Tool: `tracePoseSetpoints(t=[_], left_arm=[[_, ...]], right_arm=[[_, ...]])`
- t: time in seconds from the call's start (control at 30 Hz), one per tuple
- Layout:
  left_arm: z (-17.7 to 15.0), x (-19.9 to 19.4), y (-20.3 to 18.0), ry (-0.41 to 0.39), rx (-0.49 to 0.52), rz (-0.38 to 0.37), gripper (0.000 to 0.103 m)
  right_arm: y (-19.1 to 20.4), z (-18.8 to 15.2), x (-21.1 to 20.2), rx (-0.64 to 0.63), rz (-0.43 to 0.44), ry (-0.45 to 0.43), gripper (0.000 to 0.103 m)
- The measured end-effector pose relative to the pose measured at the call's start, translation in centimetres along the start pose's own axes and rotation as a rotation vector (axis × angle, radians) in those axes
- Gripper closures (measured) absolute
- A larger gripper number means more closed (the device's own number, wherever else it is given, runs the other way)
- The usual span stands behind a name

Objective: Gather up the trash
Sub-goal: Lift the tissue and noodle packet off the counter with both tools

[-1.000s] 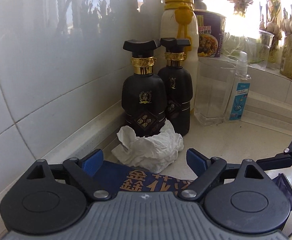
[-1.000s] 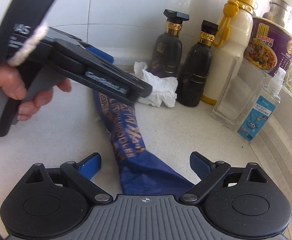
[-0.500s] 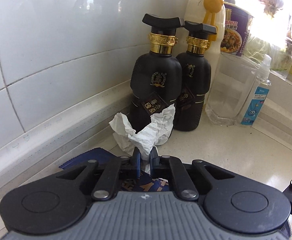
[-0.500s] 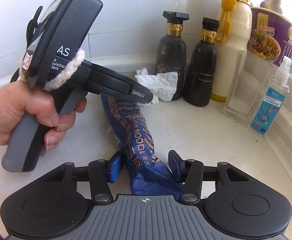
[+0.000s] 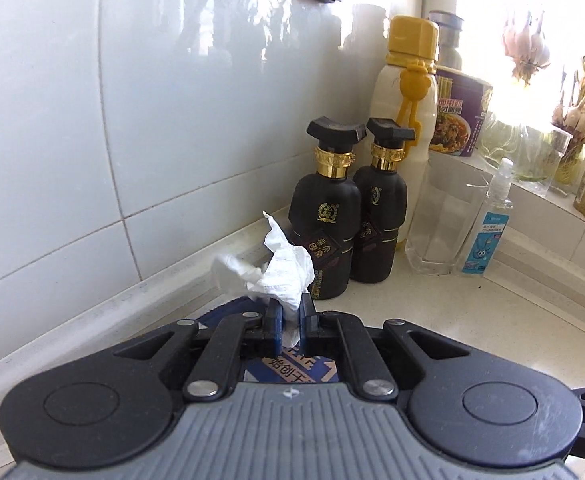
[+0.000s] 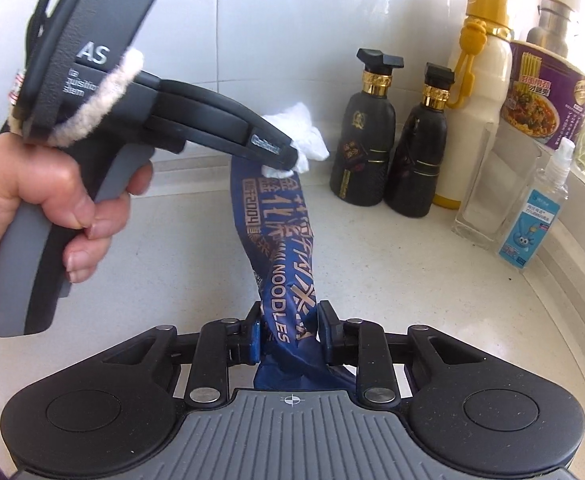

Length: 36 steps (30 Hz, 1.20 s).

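The left hand-held gripper pinches a crumpled white tissue between its blue pads. Under it lies a blue wrapper on the pale surface. Two black bottles stand just behind, near the tiled wall.

Two black bottles, one tissue, one noodle wrapper, one spray bottle, two grippers.

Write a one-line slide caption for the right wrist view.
Right gripper closing on blue noodle wrapper; left gripper holds crumpled tissue.
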<state>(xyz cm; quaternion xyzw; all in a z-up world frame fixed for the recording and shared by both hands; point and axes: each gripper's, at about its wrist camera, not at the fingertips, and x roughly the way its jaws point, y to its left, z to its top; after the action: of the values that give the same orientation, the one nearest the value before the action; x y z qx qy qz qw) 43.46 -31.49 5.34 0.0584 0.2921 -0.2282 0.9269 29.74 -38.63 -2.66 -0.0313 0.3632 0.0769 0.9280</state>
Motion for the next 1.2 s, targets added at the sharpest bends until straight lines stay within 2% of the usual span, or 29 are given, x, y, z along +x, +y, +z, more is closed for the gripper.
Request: tracePoseSetpoints(t=[0.77,1.07,1.2], left_arm=[[-0.5,-11.4,3.5,-0.052,-0.021,0.035,0.096],[-3.3,-14.6,3.6,-0.044,0.025,0.034,0.096],[-5.4,-16.5,4.5,-0.070,0.037,0.045,0.096]], right_arm=[[4.4,0.0,-6.7,0.049,-0.061,0.019,0.078],[7.2,-0.6,-8.5,0.069,-0.046,0.029,0.078],[8.4,-1.2,-9.0,0.106,-0.032,0.029,0.078]])
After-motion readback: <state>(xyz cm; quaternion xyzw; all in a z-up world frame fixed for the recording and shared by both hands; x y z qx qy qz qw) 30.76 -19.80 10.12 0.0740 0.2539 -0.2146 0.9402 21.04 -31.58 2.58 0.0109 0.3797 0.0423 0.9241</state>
